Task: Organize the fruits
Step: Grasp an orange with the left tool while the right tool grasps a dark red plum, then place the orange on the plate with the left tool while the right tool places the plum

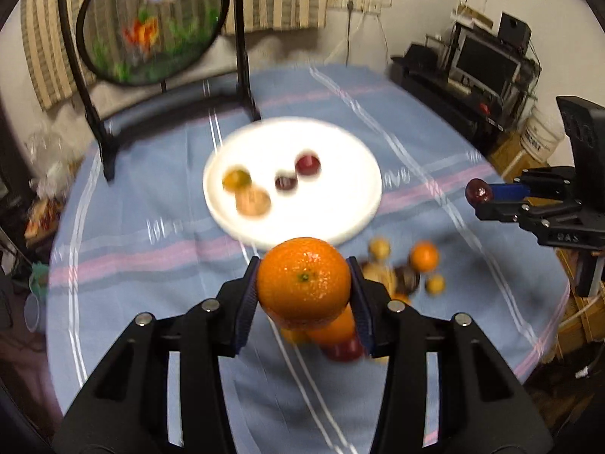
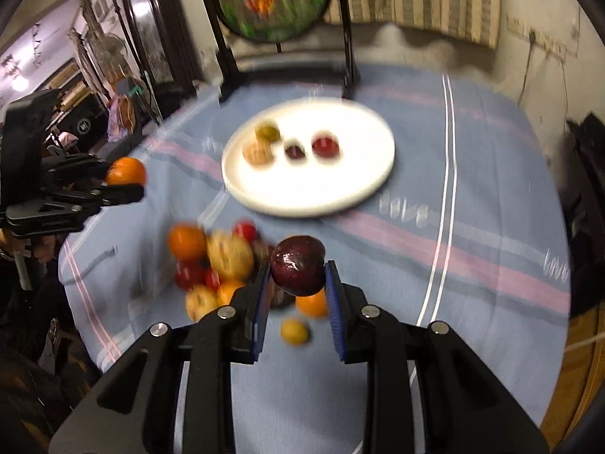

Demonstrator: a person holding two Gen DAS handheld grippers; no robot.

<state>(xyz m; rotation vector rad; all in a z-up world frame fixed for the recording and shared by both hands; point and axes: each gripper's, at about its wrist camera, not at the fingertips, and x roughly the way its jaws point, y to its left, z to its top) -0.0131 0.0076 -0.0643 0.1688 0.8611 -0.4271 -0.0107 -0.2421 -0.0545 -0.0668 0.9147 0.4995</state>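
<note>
On the white plate (image 2: 363,189) lie four small fruits (image 2: 258,151).

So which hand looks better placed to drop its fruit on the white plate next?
Probably the left. Its gripper, shut on the orange, sits just short of the plate rim. The right gripper, shut on the dark plum, looks farther back.

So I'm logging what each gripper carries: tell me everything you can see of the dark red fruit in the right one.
The dark red fruit is small, round and glossy, deep maroon with pale highlights, like a plum. It is clamped between the blue-padded fingers of the right gripper, held in the air above the blue striped cloth, near the loose fruit pile and short of the white plate. Only the pads touch it.
</note>
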